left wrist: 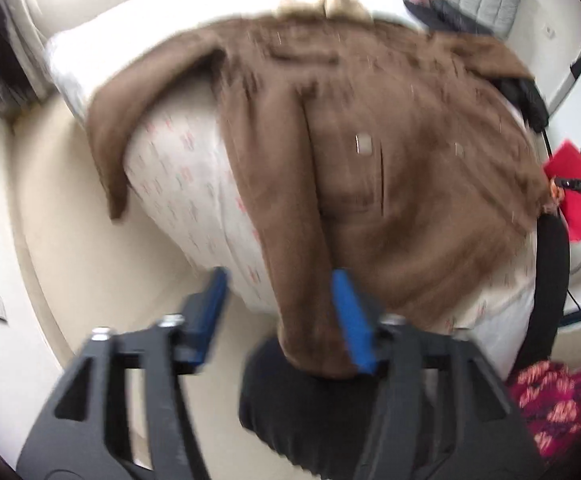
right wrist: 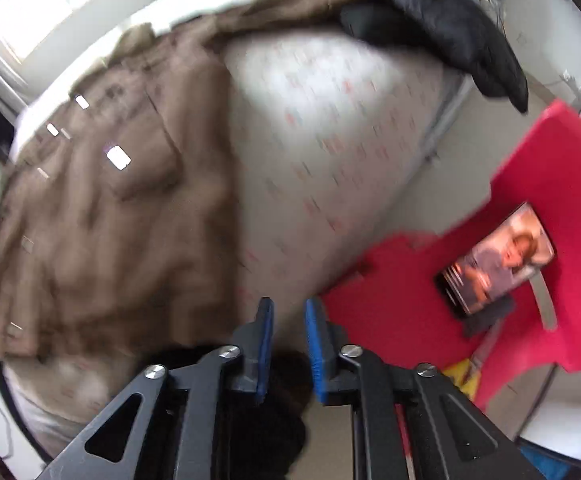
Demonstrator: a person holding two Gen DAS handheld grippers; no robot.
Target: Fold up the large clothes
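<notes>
Brown coat lies spread over the bed, one sleeve hanging off the near edge. In the left wrist view we see the left gripper with fingers wide apart, the coat's hem between them, no pad clearly pressing. In the right wrist view, the right gripper shows fingers slightly apart, holding nothing; red chair beside the bed.

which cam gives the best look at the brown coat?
Left wrist: the brown coat lies spread over the bed, collar to hem, one sleeve hanging off the edge. Right wrist shows only part of it, blurred, at the frame's left side.
</notes>
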